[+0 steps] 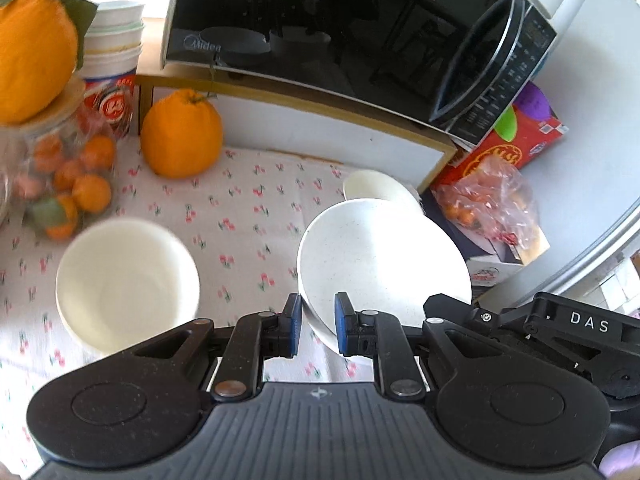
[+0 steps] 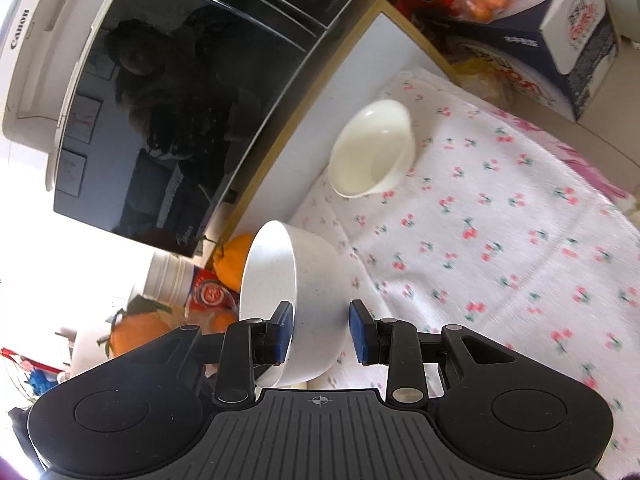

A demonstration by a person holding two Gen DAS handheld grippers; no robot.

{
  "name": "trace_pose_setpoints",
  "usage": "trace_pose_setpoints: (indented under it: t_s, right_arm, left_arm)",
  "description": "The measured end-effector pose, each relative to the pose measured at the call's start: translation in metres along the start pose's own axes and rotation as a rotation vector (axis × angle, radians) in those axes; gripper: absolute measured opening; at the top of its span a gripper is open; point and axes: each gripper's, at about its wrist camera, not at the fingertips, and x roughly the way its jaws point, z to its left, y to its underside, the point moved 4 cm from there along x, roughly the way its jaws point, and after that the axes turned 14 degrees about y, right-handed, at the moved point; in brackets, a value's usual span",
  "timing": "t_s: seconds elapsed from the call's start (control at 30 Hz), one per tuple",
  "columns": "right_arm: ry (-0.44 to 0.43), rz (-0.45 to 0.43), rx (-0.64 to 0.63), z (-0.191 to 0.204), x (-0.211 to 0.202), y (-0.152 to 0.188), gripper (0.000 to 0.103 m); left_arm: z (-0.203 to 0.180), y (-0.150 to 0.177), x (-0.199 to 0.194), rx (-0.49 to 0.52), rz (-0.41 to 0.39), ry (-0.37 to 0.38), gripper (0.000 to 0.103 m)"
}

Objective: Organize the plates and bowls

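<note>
Two grippers share one speckled bowl (image 1: 380, 256): left gripper (image 1: 316, 330) pinches its rim, right gripper (image 2: 320, 334) open around it. Next: nest it into cream bowl (image 1: 126, 280), left of the speckled one.

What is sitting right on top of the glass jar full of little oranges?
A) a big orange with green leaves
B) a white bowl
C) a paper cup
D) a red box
A: in the left wrist view a big orange with green leaves rests on the lid of the glass jar, which holds the little oranges.
</note>
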Motion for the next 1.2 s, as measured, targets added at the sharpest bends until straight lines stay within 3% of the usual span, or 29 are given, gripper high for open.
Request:
trace_pose_setpoints:
  t_s: [0.33, 0.53, 1.2]
  right_arm:
    - [0.075, 0.042, -0.017, -0.027, -0.025, 0.024, 0.030]
    - [0.105, 0.100, 0.064, -0.052, -0.025, 0.030, 0.031]
    - [0.269, 0.129, 0.145, -0.082, -0.023, 0.040, 0.032]
  left_arm:
    - [-0.010, 0.046, -0.011, 0.002, 0.037, 0.021, 0.016]
    - [-0.020, 0.056, -0.004, 0.051, 0.077, 0.021, 0.017]
    - [-0.034, 0.089, 0.022, 0.188, 0.197, -0.005, 0.017]
